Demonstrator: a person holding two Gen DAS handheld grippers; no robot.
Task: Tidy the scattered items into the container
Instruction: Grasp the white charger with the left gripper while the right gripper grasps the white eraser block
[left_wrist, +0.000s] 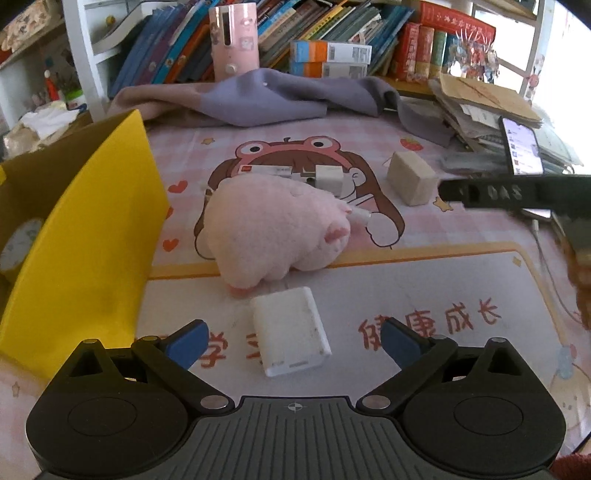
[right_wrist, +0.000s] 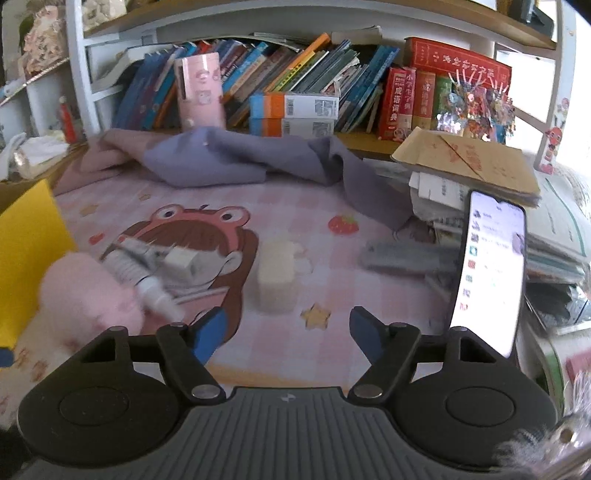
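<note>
You held the left gripper (left_wrist: 291, 341) open around the white box (left_wrist: 290, 330); your right gripper (right_wrist: 288, 334) was open too, near the beige block (right_wrist: 277, 277).

I see a tabletop (left_wrist: 424, 288) covered by a pink cartoon mat. On it, a white adapter box (left_wrist: 290, 330) lies at 6 o'clock, a pink plush toy (left_wrist: 273, 229) just beyond it at centre, white chargers (left_wrist: 314, 177) behind the plush, and a beige block (left_wrist: 410, 177) at 2 o'clock. A yellow box (left_wrist: 81, 236) stands at 9 o'clock; a purple-grey cloth (left_wrist: 266, 96) lies at 12 o'clock.
</note>
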